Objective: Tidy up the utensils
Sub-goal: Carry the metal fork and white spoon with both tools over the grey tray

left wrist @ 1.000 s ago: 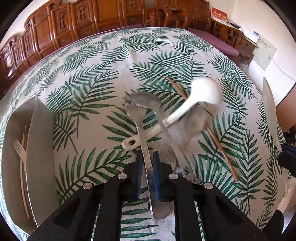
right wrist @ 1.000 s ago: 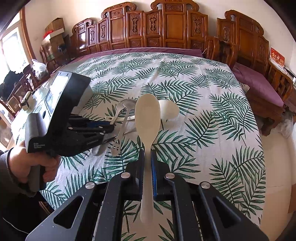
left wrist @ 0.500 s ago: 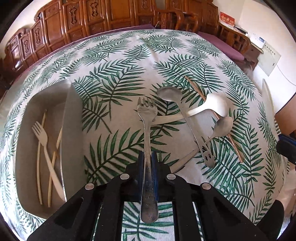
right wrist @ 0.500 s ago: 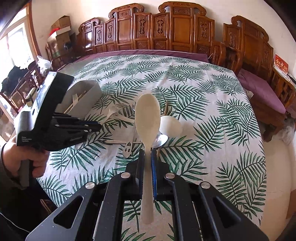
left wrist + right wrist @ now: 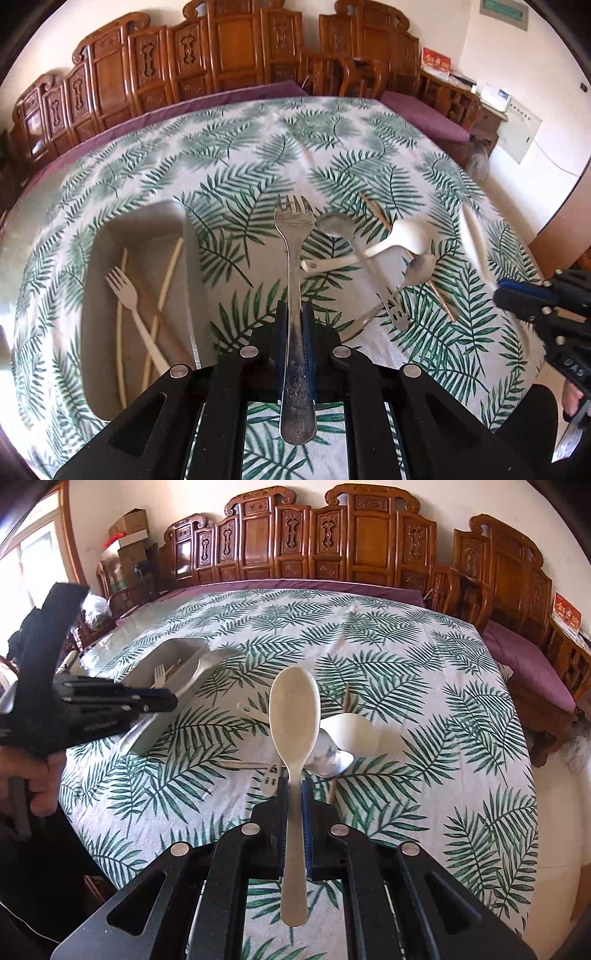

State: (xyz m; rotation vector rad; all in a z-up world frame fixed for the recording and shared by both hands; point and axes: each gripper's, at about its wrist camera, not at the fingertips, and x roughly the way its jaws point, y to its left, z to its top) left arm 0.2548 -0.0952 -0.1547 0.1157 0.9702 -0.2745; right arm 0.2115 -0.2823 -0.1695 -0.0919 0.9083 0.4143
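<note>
My left gripper (image 5: 293, 317) is shut on the handle of a metal fork (image 5: 293, 221), held above the cloth with its tines pointing away. Just left of it lies the grey tray (image 5: 195, 295), which holds a cream fork (image 5: 127, 295) and pale chopsticks. My right gripper (image 5: 293, 794) is shut on a cream spoon (image 5: 293, 716), held over the pile of loose utensils (image 5: 332, 760). That pile shows in the left wrist view as two metal spoons (image 5: 336, 225), a white ceramic spoon (image 5: 406, 236) and a brown chopstick (image 5: 439, 299).
The table wears a palm-leaf cloth (image 5: 406, 672) with a purple edge. Carved wooden chairs (image 5: 332, 542) ring its far side. A person's hand (image 5: 33, 790) holds the left gripper (image 5: 175, 703) beside the tray (image 5: 173, 646). The right gripper (image 5: 498, 291) shows at the right edge.
My left gripper has lifted the metal fork out of the pile and carried it left toward the tray. The right gripper has kept its hold on the cream spoon, nearly still.
</note>
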